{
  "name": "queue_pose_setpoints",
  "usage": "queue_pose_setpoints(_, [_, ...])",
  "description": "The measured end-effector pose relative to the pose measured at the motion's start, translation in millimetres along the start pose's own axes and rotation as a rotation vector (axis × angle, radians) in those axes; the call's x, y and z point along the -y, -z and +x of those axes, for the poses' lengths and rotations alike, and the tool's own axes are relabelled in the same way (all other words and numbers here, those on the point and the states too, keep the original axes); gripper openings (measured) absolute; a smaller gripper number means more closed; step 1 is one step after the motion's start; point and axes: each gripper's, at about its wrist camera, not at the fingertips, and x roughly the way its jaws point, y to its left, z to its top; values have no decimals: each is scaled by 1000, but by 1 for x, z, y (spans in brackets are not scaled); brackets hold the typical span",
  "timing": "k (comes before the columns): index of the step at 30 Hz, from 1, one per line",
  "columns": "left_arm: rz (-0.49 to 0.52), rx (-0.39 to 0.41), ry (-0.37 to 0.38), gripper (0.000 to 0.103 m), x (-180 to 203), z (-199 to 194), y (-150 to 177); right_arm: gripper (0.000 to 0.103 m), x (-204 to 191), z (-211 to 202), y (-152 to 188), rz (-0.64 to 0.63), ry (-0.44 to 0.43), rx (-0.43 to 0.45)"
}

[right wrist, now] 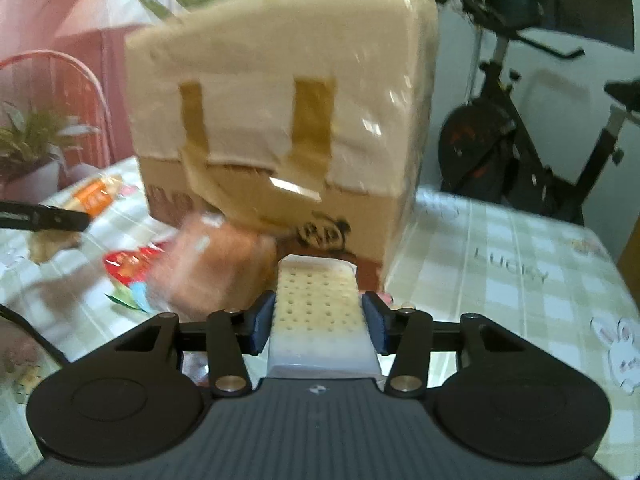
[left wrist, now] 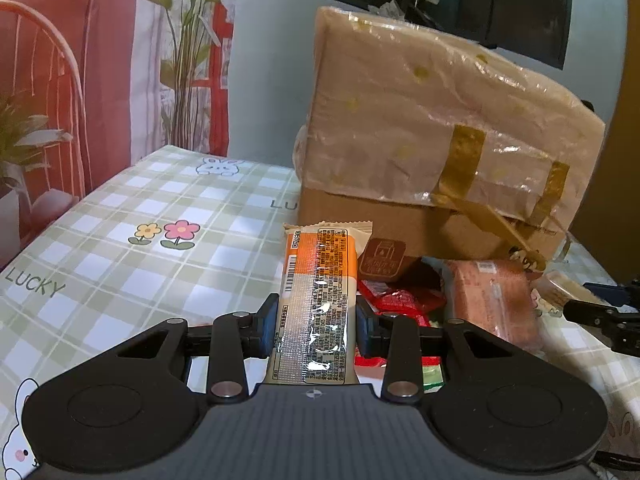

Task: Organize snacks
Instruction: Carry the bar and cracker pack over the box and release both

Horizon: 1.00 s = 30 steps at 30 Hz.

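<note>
Checked tablecloth (left wrist: 120, 216), left gripper (left wrist: 316, 324) pinching orange snack bar (left wrist: 316, 280), right gripper (right wrist: 318, 320) clamping cracker pack (right wrist: 318, 312)

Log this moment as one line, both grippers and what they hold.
left gripper: shut on orange snack bar | right gripper: shut on cracker pack | cardboard box: ahead

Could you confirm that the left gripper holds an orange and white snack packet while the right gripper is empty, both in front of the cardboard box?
Not quite: the right gripper holds a pale cracker packet, as the right wrist view shows. The rest stands.
</note>
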Motion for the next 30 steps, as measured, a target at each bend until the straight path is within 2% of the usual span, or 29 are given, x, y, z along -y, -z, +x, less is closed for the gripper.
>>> queue_pose_setpoints(8, [-12,47,-10,40,0,-14,-5,49,-17,-15,-12,-18,-53,58])
queue_pose_setpoints(17, [-44,141,-24,40,-1,-37,-31,49,-37,-51,-53,-91,-129,225])
queue_pose_setpoints(21, [-48,208,-18,40,0,-50,-53,49,-40,-66,-75,-95,-159,306])
queue_pose_setpoints(25, [-7,269,4,40,11,-56,-85,49,-35,-71,-110,-84,-191,351])
queue_pose_setpoints(28, [21,310,29,40,22,-55,-112,49,-22,-64,-145,-43,-181,361])
queue_pose_setpoints(30, [28,321,43,40,32,-50,-130,49,-12,-54,-165,-27,-145,362])
